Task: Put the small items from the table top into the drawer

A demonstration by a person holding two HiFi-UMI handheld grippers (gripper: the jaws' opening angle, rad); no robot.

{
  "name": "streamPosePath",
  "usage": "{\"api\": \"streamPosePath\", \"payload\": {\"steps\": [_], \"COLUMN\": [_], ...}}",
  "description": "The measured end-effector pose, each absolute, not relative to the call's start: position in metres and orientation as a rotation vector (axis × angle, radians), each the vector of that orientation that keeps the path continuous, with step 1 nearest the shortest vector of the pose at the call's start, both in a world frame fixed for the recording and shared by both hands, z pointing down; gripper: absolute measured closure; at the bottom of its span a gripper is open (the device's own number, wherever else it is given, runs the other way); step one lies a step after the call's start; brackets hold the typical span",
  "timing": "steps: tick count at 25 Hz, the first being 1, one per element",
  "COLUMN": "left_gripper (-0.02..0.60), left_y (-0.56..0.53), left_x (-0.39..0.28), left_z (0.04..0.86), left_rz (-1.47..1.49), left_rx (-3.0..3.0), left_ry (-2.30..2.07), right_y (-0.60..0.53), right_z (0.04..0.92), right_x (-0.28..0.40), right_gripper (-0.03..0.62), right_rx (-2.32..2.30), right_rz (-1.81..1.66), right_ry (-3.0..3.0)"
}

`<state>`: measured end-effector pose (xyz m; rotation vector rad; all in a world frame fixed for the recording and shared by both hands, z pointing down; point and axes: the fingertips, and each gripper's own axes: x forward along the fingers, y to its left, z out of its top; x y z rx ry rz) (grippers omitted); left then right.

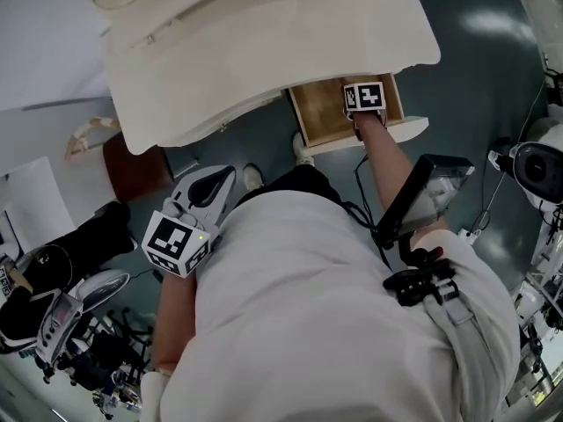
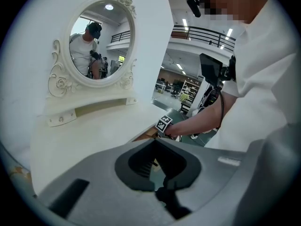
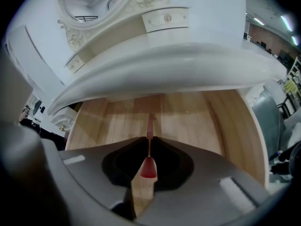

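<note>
The wooden drawer (image 1: pixel 321 112) stands pulled out under the white dressing table top (image 1: pixel 264 51). My right gripper (image 1: pixel 363 99) is inside the drawer, marker cube up. In the right gripper view its jaws (image 3: pixel 149 136) are shut on a slim red stick (image 3: pixel 149 166) with a wider red end, held just above the bare drawer floor (image 3: pixel 197 121). My left gripper (image 1: pixel 207 192) hangs back at the person's left side, away from the table. Its jaws (image 2: pixel 158 142) are shut with nothing between them. The part of the table top (image 2: pixel 94 131) in the left gripper view shows no small items.
An oval mirror (image 2: pixel 101 41) with a carved frame stands at the table's back, over a small knobbed drawer (image 3: pixel 165 18). A brown stool (image 1: pixel 132 170) is left of the table. Equipment crowds the floor at left (image 1: pixel 62 315) and right (image 1: pixel 537 170).
</note>
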<state>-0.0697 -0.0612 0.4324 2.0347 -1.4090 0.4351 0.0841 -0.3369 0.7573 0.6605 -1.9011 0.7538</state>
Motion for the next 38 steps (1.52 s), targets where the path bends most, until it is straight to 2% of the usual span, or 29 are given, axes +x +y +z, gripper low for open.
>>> {"api": "streamPosePath", "payload": {"steps": [19,24,38], "left_gripper": [0.581,0.581,0.581], "left_y": [-0.069,-0.062,-0.052], "left_x": [-0.074,-0.082,-0.096], "left_z": [0.446,0.444,0.440], "left_rz": [0.419,0.412,0.369], "left_rx": [1.959,1.970,2.084], "left_ry": [-1.414,-1.411,-1.361], "right_y": [-0.337,-0.330,-0.328], "right_z": [0.788,0.784,0.747], "right_x": [0.073,0.065,0.073], "right_gripper": [0.543,0.513,0.513], "right_rx": [0.601,0.583,0.642], "right_rz": [0.792,0.770,0.654], "right_ry": [-1.892,-1.889,-1.891]}}
